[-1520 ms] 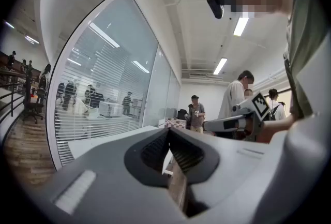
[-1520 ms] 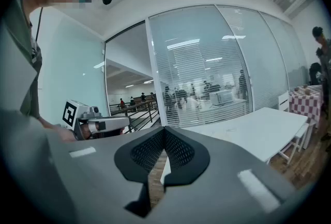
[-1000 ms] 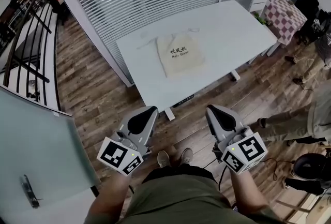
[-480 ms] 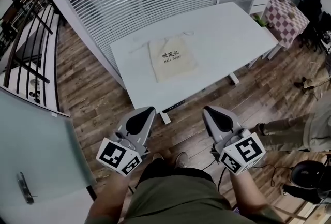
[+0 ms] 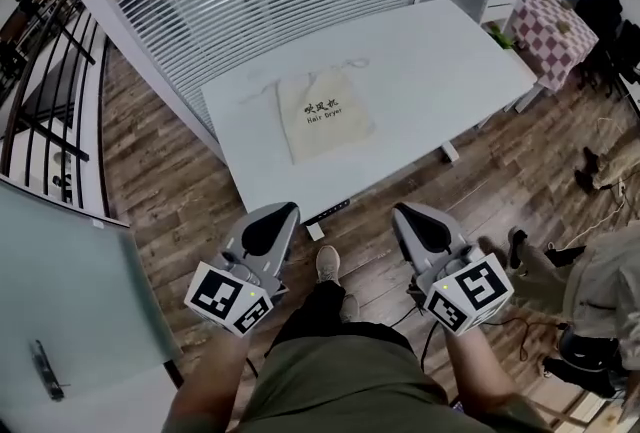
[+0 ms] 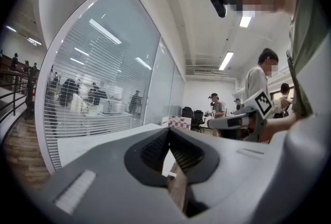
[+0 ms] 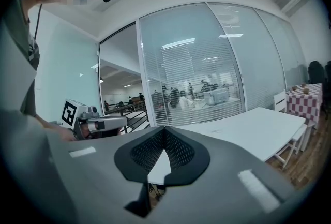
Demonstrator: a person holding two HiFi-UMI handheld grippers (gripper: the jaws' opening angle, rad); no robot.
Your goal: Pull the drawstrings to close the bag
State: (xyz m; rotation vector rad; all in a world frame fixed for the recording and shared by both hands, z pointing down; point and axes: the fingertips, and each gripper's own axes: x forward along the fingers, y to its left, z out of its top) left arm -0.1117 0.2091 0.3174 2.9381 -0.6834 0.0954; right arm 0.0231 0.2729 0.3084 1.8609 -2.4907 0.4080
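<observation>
White table [image 5: 440, 71], checkered cloth [image 5: 553, 21], wooden floor [image 5: 170, 183]

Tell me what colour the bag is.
The bag is cream with dark lettering, seen best in the head view.

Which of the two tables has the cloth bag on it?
The large white table: the beige bag lies flat on it. The small checkered table has none.

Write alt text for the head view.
A cream drawstring bag lies flat on a white table, strings loose at its far end. The person stands short of the table on a wood floor, holding the left gripper and right gripper low, both shut and empty.
</observation>
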